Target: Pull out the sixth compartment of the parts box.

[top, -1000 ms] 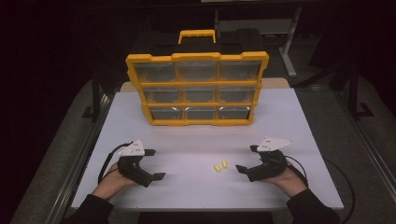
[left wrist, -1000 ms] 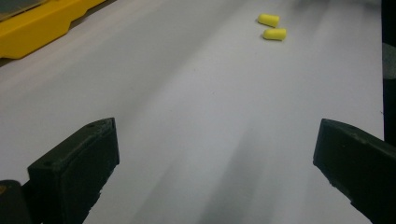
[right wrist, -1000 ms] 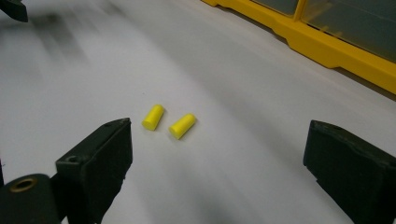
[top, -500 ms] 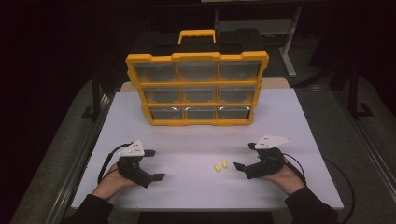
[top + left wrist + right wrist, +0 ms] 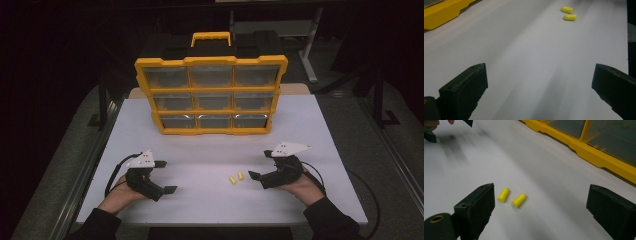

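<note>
Two yellow earplugs (image 5: pixel 236 178) lie side by side on the white surface (image 5: pixel 210 150), just beside the right gripper (image 5: pixel 260 165), whose fingers are spread apart. The left gripper (image 5: pixel 165 176), fingers also apart, rests well away. A yellow drawer organizer (image 5: pixel 211 95) stands behind.

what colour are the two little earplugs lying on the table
Bright yellow. The two earplugs lie side by side on the white table, clearest in the right gripper view.

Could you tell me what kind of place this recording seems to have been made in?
Probably a lab or workshop bench set up for recording, not a home: a plain white table in a dark room, a yellow parts organizer with clear drawers, and metal equipment stands behind it.
</note>
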A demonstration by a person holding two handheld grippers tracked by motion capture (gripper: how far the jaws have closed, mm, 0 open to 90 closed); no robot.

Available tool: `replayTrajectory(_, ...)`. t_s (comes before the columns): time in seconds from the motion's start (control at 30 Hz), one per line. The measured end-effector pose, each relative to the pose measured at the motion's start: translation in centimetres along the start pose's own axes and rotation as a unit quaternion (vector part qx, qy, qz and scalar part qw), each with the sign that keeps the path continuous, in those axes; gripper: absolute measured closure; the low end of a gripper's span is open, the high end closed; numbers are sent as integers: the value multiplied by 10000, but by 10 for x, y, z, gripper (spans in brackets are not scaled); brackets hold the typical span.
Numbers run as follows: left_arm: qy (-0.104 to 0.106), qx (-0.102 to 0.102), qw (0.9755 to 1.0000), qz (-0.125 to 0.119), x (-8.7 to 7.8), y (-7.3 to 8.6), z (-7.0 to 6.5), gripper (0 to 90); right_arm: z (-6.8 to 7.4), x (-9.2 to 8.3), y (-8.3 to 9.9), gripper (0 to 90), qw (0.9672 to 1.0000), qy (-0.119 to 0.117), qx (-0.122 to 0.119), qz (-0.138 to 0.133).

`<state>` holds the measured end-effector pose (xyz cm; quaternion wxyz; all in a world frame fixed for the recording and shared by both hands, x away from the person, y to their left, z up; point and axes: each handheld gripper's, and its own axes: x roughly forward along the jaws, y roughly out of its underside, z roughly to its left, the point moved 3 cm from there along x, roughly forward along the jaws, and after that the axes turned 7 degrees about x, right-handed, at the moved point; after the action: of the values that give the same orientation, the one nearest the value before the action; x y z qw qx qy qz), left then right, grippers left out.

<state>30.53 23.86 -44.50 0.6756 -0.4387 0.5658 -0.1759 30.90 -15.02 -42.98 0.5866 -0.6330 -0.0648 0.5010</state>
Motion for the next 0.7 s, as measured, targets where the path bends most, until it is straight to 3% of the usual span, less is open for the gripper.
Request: replayTrajectory(0.7, -9, 45, 10000, -39, 0, -1, -1, 0, 1, 6, -8, 73, 10000, -8, 14, 26)
